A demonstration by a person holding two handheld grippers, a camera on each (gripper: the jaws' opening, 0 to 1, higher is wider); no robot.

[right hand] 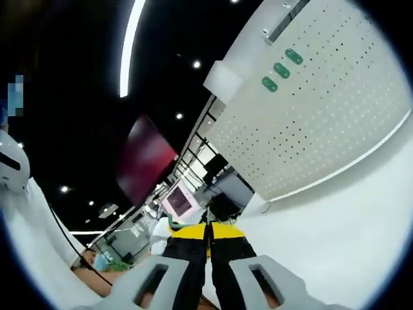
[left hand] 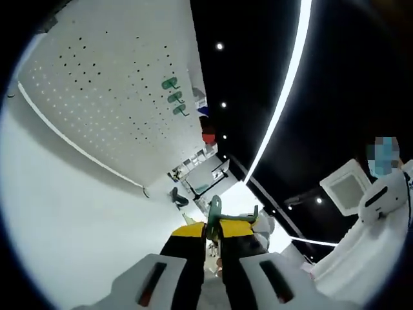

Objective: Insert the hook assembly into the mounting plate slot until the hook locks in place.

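3 green hooks (left hand: 174,97) already sit in a short row on the white pegboard (left hand: 110,97) in the left gripper view, up in the left half of the picture, with the white desk (left hand: 71,232) running along below the board. moving right, the left tool (left hand: 213,240) comes up from the bottom middle with its yellow-and-black jaws pinched together on a green hook assembly (left hand: 215,212), which sticks out past the tips, well apart from the board. a person in white (left hand: 381,213) is over at the far right edge.

right gripper view: a white-sleeved arm (right hand: 26,213) on the left, then a dark red panel (right hand: 145,158) against the black ceiling, then the right tool (right hand: 208,240) at bottom middle, jaws pressed together with nothing i can see between them. further right the pegboard (right hand: 322,110) shows again with the 3 green hooks (right hand: 281,66) near its top edge, the desk (right hand: 335,226) under it.
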